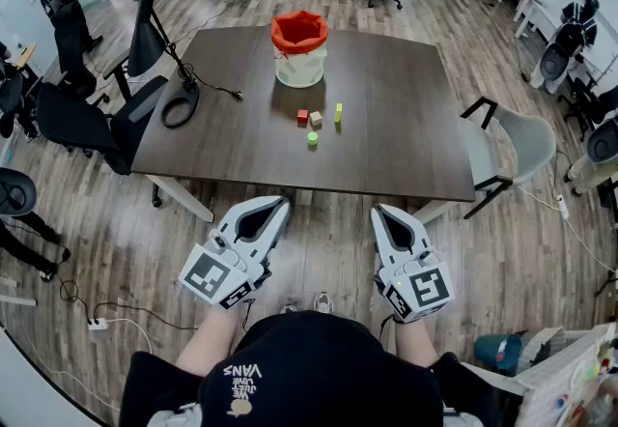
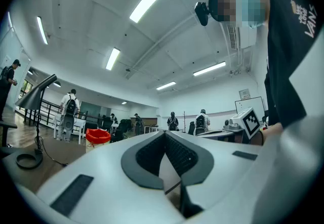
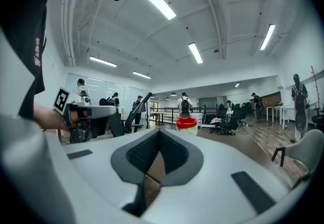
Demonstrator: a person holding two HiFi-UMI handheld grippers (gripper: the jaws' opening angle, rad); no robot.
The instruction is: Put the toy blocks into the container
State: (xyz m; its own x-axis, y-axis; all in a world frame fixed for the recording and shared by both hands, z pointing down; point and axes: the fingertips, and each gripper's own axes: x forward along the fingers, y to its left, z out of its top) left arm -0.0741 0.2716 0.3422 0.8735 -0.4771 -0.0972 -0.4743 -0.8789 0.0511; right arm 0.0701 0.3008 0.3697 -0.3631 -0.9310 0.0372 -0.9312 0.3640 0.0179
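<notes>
Lettering on the person's black top (image 1: 290, 357) reads "VANS". Left gripper (image 1: 278, 207) and right gripper (image 1: 379, 213) both have jaws together, empty. Toy blocks (image 1: 316, 118) lie on the table (image 1: 406, 126) near the red-lined container (image 1: 299, 53).

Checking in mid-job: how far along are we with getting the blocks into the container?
Done: nothing that shows. The red block, tan block, yellow block and green block all sit on the table, in front of the container.
In hand: nothing. The left hand-held gripper and right hand-held gripper are shut and empty, short of the table's near edge.
Left: all four blocks.
</notes>
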